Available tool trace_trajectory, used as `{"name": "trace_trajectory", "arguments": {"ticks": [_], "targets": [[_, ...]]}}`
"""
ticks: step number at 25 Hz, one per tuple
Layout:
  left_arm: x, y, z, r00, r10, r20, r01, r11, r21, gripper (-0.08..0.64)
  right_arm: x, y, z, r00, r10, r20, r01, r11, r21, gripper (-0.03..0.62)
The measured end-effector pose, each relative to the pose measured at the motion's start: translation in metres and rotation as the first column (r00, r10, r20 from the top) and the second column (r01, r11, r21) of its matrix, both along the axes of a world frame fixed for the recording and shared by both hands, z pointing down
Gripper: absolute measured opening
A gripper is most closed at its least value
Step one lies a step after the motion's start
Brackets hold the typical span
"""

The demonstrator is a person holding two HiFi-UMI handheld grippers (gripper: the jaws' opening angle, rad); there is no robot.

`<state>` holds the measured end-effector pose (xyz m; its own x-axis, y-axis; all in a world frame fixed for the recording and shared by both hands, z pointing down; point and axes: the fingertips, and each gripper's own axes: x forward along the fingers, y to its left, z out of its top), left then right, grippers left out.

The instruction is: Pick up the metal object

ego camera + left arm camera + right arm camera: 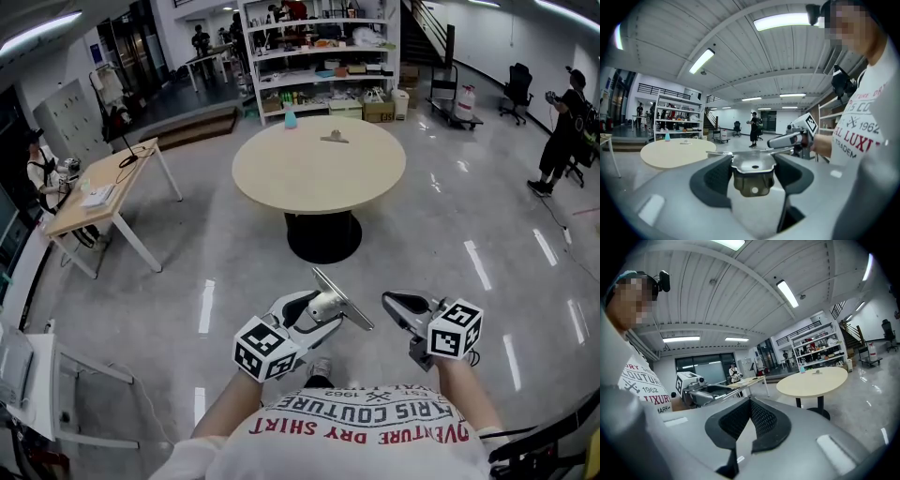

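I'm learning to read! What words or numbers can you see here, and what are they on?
"PARIS COUTURE": on the shirt
"DRY SHIRT": shirt
"1962": shirt
"LUXURY": shirt
"MARK": shirt, the rest of the word is hidden
Box by the shelves: any print is too small to read

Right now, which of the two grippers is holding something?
The left gripper: it is shut on a shiny grey metal bracket. The right gripper is shut too, but nothing is between its jaws.
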<state>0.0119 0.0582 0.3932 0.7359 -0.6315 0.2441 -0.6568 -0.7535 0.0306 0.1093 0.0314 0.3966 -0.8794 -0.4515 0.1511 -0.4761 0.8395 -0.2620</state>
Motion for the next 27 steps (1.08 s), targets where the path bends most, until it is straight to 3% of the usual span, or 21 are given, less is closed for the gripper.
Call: {"name": "trace_trajectory", "arguments": {"ticks": [27], "targets": [[0.015, 0.013, 0.009, 1.000, 0.013, 0.021, -0.013, 1.000, -0.002, 0.281, 0.012, 0.015, 0.012, 1.000, 0.010, -0.008, -0.010, 1.000, 0.008, 0.000]]}}
